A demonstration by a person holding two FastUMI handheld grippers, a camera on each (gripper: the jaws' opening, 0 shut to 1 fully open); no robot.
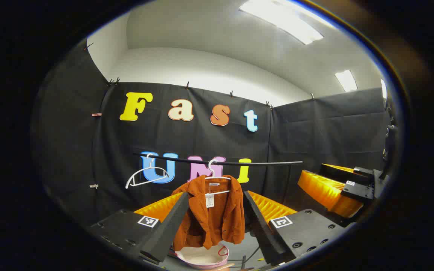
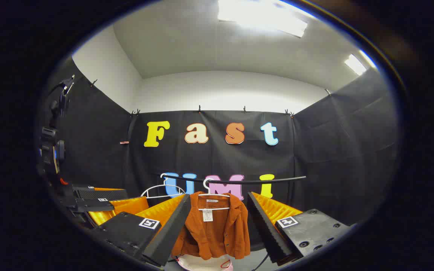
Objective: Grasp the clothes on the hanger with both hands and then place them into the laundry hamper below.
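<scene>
A rust-orange jacket (image 1: 211, 210) is being held up by a white hanger (image 1: 217, 177) on a black rail (image 1: 220, 162), with a pale laundry hamper (image 1: 204, 258) sitting right below it. The left gripper (image 1: 215, 226) and right gripper (image 2: 217, 229) are being kept spread wide, jaws released, away from the jacket. The room is being lit by ceiling lights (image 1: 281, 20).

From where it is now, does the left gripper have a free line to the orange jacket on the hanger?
Probably yes. The left gripper is open and the orange jacket hangs framed between its fingers, with nothing in between. It is still apart from the cloth.
</scene>
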